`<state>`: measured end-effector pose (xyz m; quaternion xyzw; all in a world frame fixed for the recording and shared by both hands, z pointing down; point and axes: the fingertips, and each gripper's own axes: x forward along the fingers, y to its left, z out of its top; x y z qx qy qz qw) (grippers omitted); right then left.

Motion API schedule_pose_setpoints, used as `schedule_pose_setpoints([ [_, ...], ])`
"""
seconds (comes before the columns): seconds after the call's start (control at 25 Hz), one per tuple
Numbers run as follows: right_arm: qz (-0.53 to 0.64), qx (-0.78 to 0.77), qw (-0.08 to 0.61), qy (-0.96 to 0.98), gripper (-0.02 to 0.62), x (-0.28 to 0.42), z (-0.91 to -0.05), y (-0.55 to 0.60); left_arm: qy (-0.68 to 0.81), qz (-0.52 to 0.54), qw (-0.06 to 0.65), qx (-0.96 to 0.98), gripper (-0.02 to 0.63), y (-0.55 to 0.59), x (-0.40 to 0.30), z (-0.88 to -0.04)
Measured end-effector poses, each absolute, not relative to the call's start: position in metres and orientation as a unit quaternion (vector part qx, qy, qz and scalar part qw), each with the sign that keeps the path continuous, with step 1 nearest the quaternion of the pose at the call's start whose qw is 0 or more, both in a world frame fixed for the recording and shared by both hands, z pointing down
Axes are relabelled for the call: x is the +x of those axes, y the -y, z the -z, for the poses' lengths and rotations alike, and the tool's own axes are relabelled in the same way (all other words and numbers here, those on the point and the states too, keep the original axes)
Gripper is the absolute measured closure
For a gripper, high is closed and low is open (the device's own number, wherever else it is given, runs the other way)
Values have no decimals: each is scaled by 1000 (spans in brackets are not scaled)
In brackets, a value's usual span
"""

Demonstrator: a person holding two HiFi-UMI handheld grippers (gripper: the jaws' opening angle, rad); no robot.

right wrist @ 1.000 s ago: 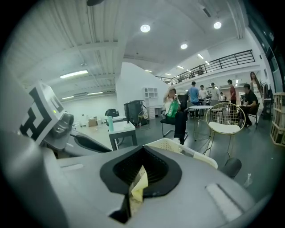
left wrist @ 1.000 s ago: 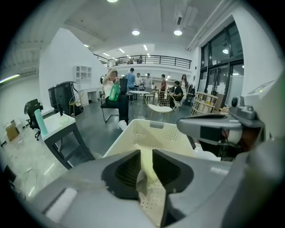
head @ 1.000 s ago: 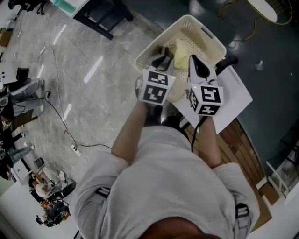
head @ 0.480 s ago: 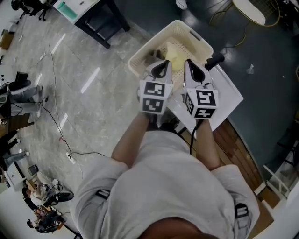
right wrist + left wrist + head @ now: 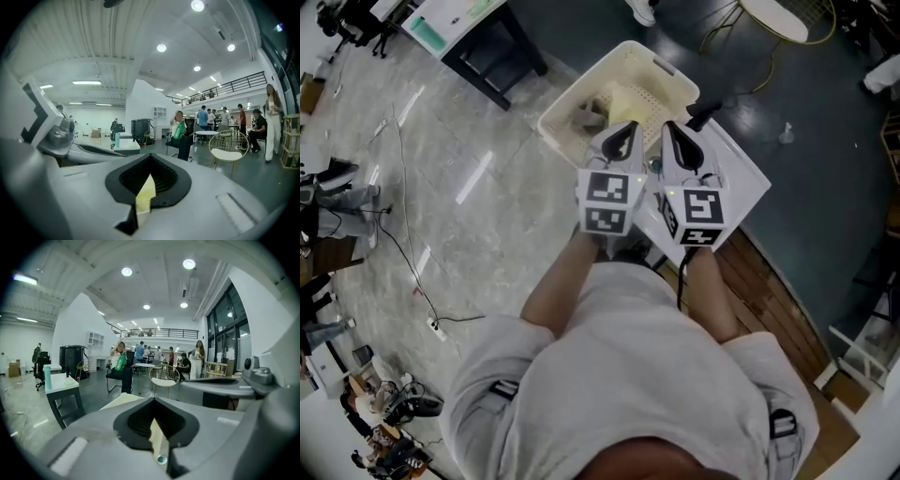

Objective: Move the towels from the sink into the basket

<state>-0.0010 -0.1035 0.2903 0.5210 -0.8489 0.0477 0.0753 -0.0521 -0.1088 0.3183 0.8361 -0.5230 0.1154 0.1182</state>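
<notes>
The cream plastic basket [image 5: 555, 125] stands on the floor ahead of me, with a yellow towel [image 5: 635, 97] and a crumpled grey towel [image 5: 588, 117] lying in it. My left gripper [image 5: 623, 132] and right gripper [image 5: 674, 132] are held side by side, raised above the basket's near rim and pointing almost level. In the left gripper view the left gripper [image 5: 155, 401] has its jaws together with nothing between them. The right gripper [image 5: 149, 157] is also shut and empty. Only a pale yellow sliver of what lies below shows through each seam. No towel hangs from either gripper.
A white counter [image 5: 743, 185] with a black handle [image 5: 703, 113] lies under my right gripper, and wooden flooring is beside it. A black-legged table [image 5: 501, 43] stands to the basket's left. Farther off are a wire chair [image 5: 164, 376] and several people.
Both grippers have risen and drawn back from over the towels to the basket's near rim. They stay side by side and shut. The towels in the basket have come into plain sight.
</notes>
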Motion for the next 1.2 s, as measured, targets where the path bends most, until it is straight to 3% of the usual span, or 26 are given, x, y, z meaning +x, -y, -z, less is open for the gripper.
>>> schedule_pose_setpoints([
  [1.2,-1,526,62,848,591,5,-271,93,515,-96,95,847,586,101,-39,-306],
])
